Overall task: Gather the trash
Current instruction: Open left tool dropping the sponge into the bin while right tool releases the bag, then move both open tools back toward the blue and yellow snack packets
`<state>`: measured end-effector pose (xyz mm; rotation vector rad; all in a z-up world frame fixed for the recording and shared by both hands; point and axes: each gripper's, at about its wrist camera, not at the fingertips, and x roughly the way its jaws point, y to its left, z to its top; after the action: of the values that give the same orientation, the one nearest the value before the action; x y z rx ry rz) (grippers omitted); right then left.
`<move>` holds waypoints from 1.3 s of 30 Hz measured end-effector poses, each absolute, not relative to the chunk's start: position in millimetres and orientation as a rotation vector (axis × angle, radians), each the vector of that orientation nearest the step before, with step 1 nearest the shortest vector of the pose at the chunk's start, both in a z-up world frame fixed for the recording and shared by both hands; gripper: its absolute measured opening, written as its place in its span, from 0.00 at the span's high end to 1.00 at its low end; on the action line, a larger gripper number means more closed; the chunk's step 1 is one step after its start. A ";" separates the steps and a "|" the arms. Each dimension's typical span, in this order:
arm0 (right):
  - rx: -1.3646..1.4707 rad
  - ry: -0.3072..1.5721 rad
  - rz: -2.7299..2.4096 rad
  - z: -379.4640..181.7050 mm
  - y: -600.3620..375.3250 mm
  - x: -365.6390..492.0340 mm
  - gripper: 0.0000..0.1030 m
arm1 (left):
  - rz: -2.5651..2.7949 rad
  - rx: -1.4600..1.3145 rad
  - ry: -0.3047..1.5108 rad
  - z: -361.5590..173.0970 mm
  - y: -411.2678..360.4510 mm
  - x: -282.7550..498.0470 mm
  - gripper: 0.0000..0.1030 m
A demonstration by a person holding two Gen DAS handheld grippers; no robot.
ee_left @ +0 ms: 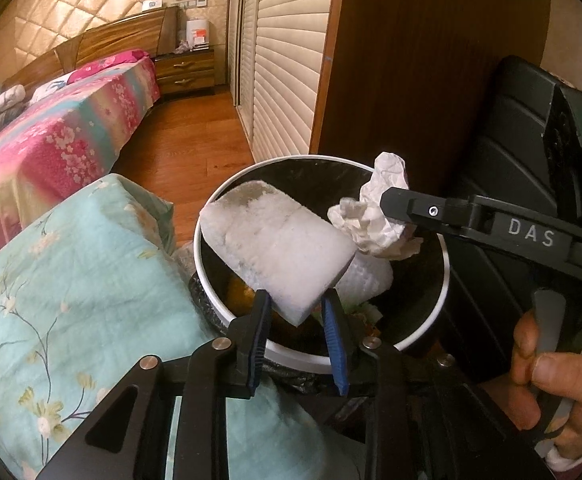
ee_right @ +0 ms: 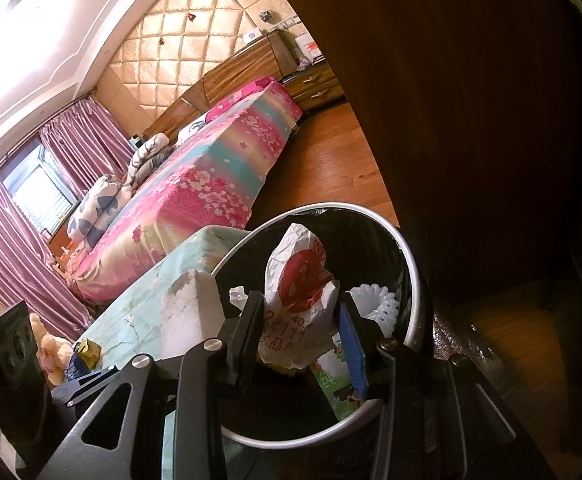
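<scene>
- White foam block (ee_left: 275, 240): held over the open mouth of the bin, its lower corner between the blue pads of the left gripper (ee_left: 295, 328); whether the pads pressed on it could not be told, a slim gap showing at the left pad
- Crumpled paper wrapper (ee_right: 299, 304), white with a red round print: sat between the fingers of the right gripper (ee_right: 299, 332), above the bin's mouth; seen from the left wrist as a pale wad (ee_left: 375, 212) at the black fingertip, firm grip or loose could not be told
- Trash bin (ee_left: 445, 280), round, white rim, black liner: stood on the floor hard against a dark wooden cabinet (ee_left: 411, 60); inside lay a white netted foam sleeve (ee_right: 375, 304) and a printed green carton (ee_right: 343, 392)
- Person's hand (ee_left: 559, 376): wrapped round the right gripper's handle
- Pale blue floral quilt (ee_left: 59, 280): touching the bin's left side
- Bed (ee_right: 219, 168), pink floral cover: beyond the quilt, across the wooden floor (ee_left: 187, 140)
</scene>
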<state>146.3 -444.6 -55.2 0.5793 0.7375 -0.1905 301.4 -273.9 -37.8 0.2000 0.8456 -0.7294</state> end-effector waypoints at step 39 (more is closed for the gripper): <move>0.469 0.770 0.038 -54.2 -309.2 161.3 0.15 | -0.367 -0.107 0.865 -53.0 -68.0 242.1 0.49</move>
<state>161.3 -309.2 -54.2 0.4693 0.7705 0.0378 242.1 -68.0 -53.0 -0.1066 0.8651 -0.3674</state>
